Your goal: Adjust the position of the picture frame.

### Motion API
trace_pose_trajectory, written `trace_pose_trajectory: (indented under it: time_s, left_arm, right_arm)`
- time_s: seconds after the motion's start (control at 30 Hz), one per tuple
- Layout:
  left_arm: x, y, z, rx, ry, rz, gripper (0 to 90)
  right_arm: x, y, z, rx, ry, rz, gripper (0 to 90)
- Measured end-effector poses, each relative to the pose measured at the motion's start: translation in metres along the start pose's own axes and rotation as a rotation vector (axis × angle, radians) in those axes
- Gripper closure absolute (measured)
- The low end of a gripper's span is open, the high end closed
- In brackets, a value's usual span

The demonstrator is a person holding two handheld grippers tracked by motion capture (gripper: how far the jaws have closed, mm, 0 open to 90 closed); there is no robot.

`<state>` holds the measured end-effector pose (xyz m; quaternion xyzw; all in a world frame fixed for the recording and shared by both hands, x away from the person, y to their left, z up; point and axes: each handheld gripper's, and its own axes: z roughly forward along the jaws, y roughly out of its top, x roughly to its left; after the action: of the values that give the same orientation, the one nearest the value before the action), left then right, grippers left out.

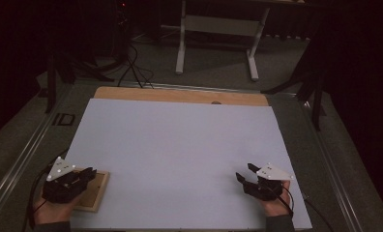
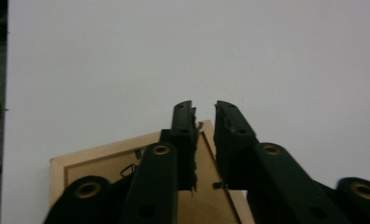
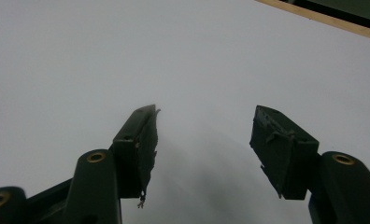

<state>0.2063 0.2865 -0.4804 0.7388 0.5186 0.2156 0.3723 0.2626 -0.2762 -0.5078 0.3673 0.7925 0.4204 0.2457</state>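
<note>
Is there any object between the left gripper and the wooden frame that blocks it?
No, nothing visible blocks it. The left gripper is already over the wooden frame, its jaws straddling the frame's corner with a narrow gap. Whether the pads press on the wood cannot be told. Beyond it lies the bare white board.

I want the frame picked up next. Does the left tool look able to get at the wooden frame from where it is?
Probably yes: the left tool is right over a corner of the wooden frame, jaws narrowly apart astride its rim, nothing between.
</note>
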Motion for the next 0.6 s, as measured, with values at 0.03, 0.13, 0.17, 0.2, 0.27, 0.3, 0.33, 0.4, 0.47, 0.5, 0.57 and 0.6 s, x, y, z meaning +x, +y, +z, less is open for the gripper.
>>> trace_pose_trajectory:
  time_s: [0.03, 0.13, 0.17, 0.2, 0.27, 0.3, 0.33, 0.4, 0.47, 0.5, 0.57, 0.6]
  left_arm:
    - [0.001, -0.001, 0.001, 0.008, -0.001, 0.003, 80.9]
    - [0.007, -0.005, 0.008, 0.037, 0.006, -0.005, 89.3]
    - [0.007, -0.005, 0.008, 0.037, 0.006, -0.005, 89.4]
    - [0.008, -0.006, 0.010, 0.043, 0.006, -0.010, 89.4]
    - [0.010, -0.007, 0.013, 0.049, 0.006, -0.006, 89.7]
    - [0.010, -0.007, 0.014, 0.052, 0.005, -0.005, 89.7]
    - [0.010, -0.007, 0.016, 0.053, 0.002, -0.005, 89.7]
    - [0.010, -0.007, 0.020, 0.062, -0.002, -0.001, 89.8]
    - [0.007, -0.006, 0.027, 0.079, -0.007, 0.017, 89.8]
    - [0.007, -0.006, 0.027, 0.079, -0.007, 0.017, 89.8]
    - [0.005, -0.006, 0.031, 0.094, -0.006, 0.034, 89.8]
    - [0.004, -0.005, 0.033, 0.098, -0.006, 0.035, 89.8]
  right_arm:
    - [0.000, 0.000, 0.000, 0.000, 0.001, -0.001, 40.3]
    - [0.001, 0.000, 0.000, 0.002, 0.002, -0.001, 40.3]
    - [0.001, 0.000, 0.000, 0.002, 0.002, -0.001, 40.3]
    - [0.001, 0.000, 0.000, 0.001, 0.003, -0.002, 40.3]
    - [0.001, 0.000, 0.000, 0.001, 0.003, -0.003, 40.3]
    - [0.001, 0.000, 0.000, 0.001, 0.003, -0.003, 40.3]
    - [0.001, 0.000, 0.000, 0.001, 0.003, -0.003, 40.3]
    - [0.001, 0.000, 0.000, 0.002, 0.003, -0.004, 40.3]
    - [0.001, 0.000, 0.001, 0.002, 0.003, -0.006, 40.4]
    - [0.001, 0.000, 0.001, 0.002, 0.003, -0.006, 40.4]
    - [0.001, 0.000, 0.001, 0.002, 0.003, -0.008, 40.4]
    - [0.002, 0.000, 0.001, 0.002, 0.004, -0.010, 40.4]
